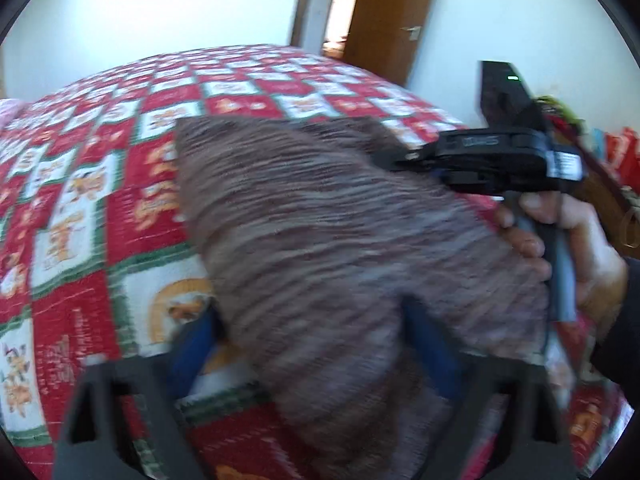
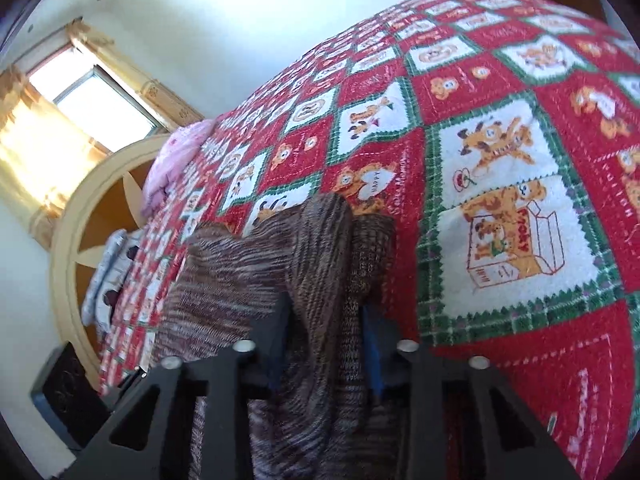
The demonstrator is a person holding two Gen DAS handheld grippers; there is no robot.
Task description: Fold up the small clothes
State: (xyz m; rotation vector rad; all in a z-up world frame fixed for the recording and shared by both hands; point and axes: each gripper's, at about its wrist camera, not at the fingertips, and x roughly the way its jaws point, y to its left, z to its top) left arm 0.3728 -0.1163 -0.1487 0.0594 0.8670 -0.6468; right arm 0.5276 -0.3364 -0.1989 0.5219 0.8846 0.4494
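A small brown striped knit garment (image 1: 320, 232) is held up over the bed between both grippers. My left gripper (image 1: 316, 340) is shut on its near edge, blue pads on each side of the cloth. My right gripper (image 1: 404, 158) shows in the left wrist view at the right, shut on the garment's far corner, held by a hand (image 1: 576, 248). In the right wrist view the right gripper (image 2: 326, 320) pinches a bunched fold of the garment (image 2: 320, 248), which hangs to the left.
A red, white and green patchwork bedspread (image 1: 100, 208) with cartoon animals covers the bed (image 2: 500, 168). A pink pillow (image 2: 176, 164) and a round headboard (image 2: 76, 216) lie at the far end. A brown door (image 1: 392, 16) stands open beyond the bed.
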